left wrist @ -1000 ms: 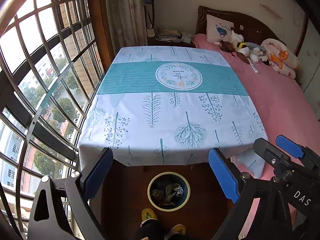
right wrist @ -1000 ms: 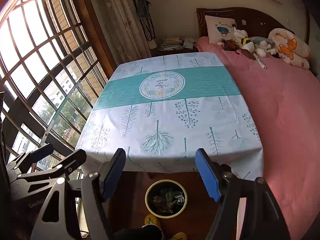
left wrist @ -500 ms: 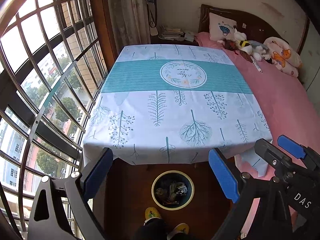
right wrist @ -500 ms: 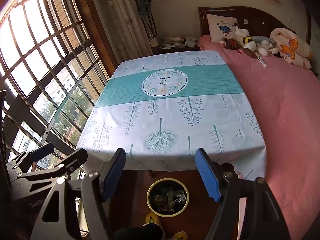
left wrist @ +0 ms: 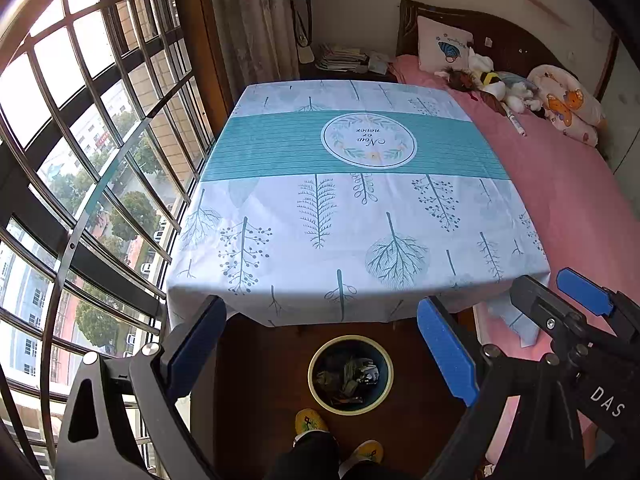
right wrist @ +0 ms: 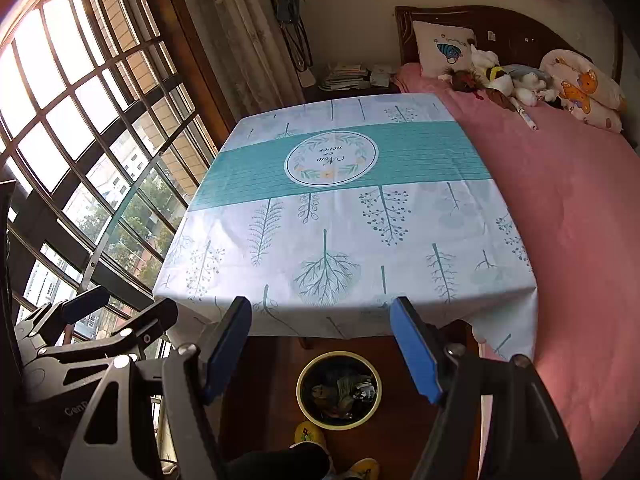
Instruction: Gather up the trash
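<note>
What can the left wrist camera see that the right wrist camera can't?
Only the left wrist camera shows the right gripper from the side, poking in at the lower right edge. Only the right wrist camera shows the left gripper from the side, at the lower left. Both show open blue fingers with nothing between them, the tree-patterned tablecloth, the trash bin with rubbish inside on the floor, yellow slippers, the pink bed and the big window.

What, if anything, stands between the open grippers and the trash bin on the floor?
Nothing visible does. The trash bin stands on bare wooden floor just past the table's near edge, in plain sight between the fingers of the left gripper and the right gripper. The tablecloth hangs behind it, not over it.
</note>
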